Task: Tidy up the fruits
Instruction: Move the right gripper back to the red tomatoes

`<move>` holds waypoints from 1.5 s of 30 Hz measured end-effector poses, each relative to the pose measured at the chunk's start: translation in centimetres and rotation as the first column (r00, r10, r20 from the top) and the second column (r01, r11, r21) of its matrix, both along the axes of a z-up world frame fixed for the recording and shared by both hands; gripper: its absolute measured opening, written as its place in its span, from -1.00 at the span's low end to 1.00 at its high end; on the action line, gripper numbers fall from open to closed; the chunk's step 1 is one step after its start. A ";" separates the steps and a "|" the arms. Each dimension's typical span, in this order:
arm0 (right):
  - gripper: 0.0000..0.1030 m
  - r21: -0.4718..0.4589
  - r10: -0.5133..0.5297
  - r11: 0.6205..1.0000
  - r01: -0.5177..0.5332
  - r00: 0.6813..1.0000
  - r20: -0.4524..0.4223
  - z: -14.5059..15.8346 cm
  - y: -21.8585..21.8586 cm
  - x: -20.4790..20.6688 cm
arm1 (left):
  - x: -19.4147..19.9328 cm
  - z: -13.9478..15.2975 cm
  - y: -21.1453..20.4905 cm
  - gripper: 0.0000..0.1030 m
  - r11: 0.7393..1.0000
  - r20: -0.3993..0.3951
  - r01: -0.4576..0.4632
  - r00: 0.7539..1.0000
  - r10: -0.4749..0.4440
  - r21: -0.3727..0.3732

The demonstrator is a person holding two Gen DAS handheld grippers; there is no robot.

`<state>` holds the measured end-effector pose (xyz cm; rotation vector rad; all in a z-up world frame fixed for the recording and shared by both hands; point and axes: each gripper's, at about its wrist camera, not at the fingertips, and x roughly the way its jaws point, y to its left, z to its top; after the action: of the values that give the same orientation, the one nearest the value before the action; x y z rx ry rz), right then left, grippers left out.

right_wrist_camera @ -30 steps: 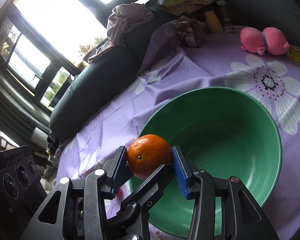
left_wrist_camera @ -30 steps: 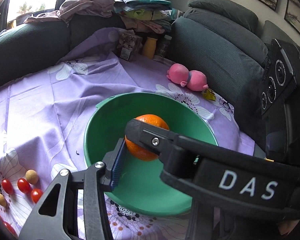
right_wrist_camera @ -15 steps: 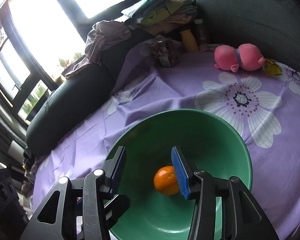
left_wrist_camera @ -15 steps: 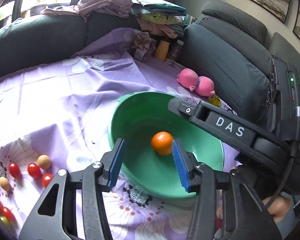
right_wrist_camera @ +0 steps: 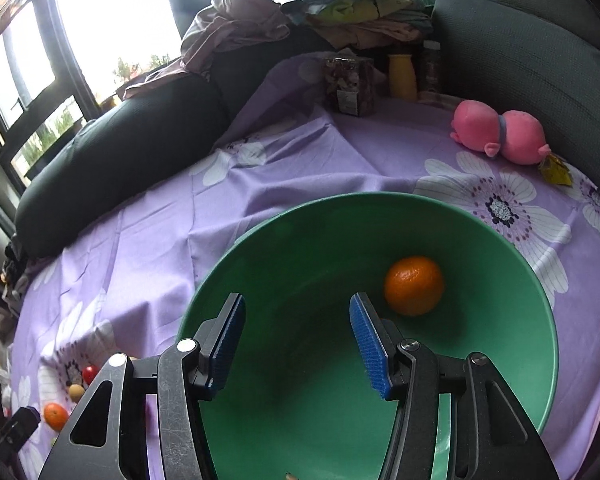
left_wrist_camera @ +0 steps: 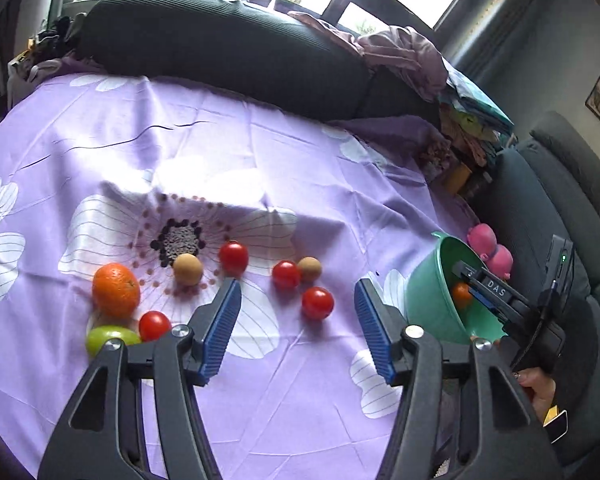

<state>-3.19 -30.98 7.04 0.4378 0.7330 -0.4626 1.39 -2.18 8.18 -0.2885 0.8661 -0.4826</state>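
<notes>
My right gripper [right_wrist_camera: 296,340] hangs over the green bowl [right_wrist_camera: 380,197], its jaws opening with nothing between them. An orange [right_wrist_camera: 414,286] lies loose in the bowl, just right of the right finger. In the left wrist view, my left gripper [left_wrist_camera: 297,296] points down at loose fruit on the purple cloth, its jaws also opening and empty. Ahead of it lie another orange [left_wrist_camera: 116,294], a green fruit [left_wrist_camera: 108,338], several red tomatoes [left_wrist_camera: 318,303] and two tan round fruits [left_wrist_camera: 188,269]. The bowl [left_wrist_camera: 428,300] stands at the right there.
A pink plush toy [right_wrist_camera: 500,136], a yellow bottle [right_wrist_camera: 402,76] and a clear packet [right_wrist_camera: 350,88] sit at the cloth's far side. Dark sofa cushions [left_wrist_camera: 220,44] with piled clothes ring the flowered purple cloth [left_wrist_camera: 260,140]. A hand [left_wrist_camera: 538,388] holds the right gripper.
The right gripper let go of the orange, which dropped into the bowl and rolled right. The left gripper swung left from the bowl to the loose fruit. Both jaws widened.
</notes>
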 end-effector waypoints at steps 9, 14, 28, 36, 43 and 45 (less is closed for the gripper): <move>0.08 -0.099 0.011 0.995 -0.019 0.997 -0.079 0.1 2.6 0.7 | 0.2 -0.6 3.5 0.20 0.996 -0.014 -0.080 0.997 0.080 -0.029; 0.08 -0.083 0.095 0.991 -0.102 0.992 -0.083 0.7 4.9 0.5 | -0.1 0.1 4.4 0.23 0.990 -0.008 -0.127 0.992 0.127 -0.052; 0.08 -0.013 0.366 0.930 -0.366 0.926 0.093 3.6 11.5 1.2 | 0.5 -0.6 7.0 0.50 0.964 -0.021 -0.263 0.964 0.264 0.047; 0.08 0.046 0.437 0.897 -0.439 0.898 0.056 2.2 15.3 3.2 | 1.0 -1.0 8.3 0.54 0.949 -0.040 -0.307 0.950 0.310 0.068; 0.09 0.091 0.502 0.862 -0.499 0.865 -0.004 0.2 17.1 4.4 | 0.8 -1.0 9.4 0.53 0.949 -0.040 -0.314 0.948 0.316 0.039; 0.09 0.087 0.500 0.863 -0.497 0.866 -0.023 -0.2 17.5 4.7 | 1.0 -1.2 9.7 0.52 0.945 -0.050 -0.325 0.944 0.327 0.046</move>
<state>1.48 -13.52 6.88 0.2941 0.8764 0.0480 2.44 7.52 7.01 -0.4057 0.8620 -0.1498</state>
